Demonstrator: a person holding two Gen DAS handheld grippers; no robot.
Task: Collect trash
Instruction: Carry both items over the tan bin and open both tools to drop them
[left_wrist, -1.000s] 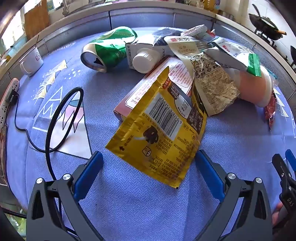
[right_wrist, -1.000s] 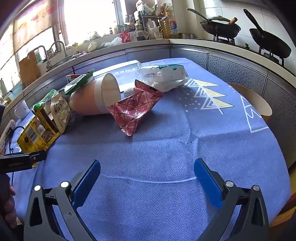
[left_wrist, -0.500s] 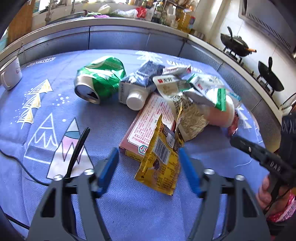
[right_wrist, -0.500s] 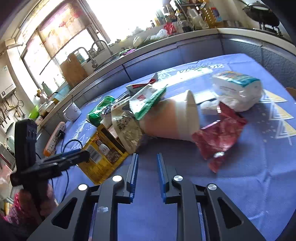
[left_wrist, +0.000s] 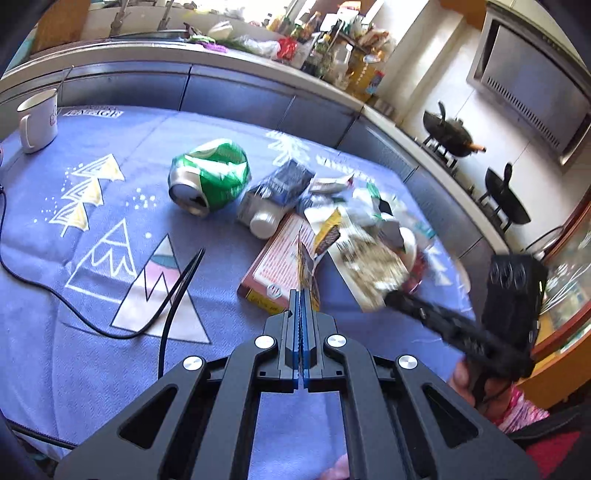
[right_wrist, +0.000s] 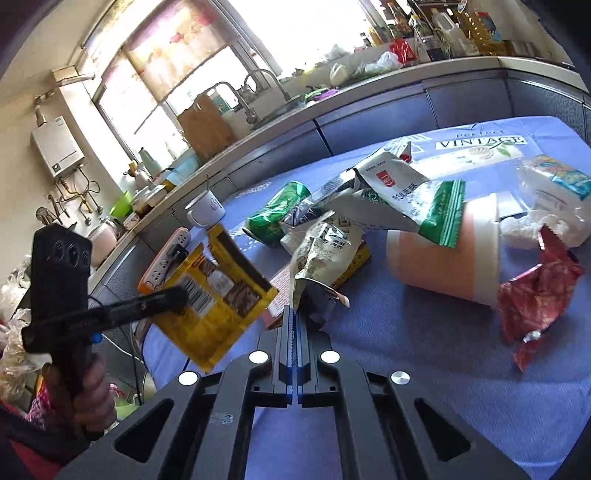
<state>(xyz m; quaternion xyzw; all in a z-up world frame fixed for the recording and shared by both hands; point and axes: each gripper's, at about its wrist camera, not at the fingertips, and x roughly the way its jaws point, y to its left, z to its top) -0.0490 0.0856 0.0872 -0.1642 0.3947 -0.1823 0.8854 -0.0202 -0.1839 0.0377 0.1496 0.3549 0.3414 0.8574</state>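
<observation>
One yellow pouch (right_wrist: 214, 291) hangs tilted, long axis diagonal, corner pointing down.

Both grippers just closed: left gripper (left_wrist: 303, 295) pinching yellow pouch (right_wrist: 214, 295), right gripper (right_wrist: 293, 314) pinching pale wrapper (right_wrist: 321, 251).

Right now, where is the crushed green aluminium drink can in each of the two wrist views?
Left wrist view: the crushed green can lies on its side, upper centre-left, open end toward the camera.
Right wrist view: the same can is mid-frame, left of centre, behind the wrapper pile.
Shared landmark: the white enamel mug, left of the can in both.
</observation>
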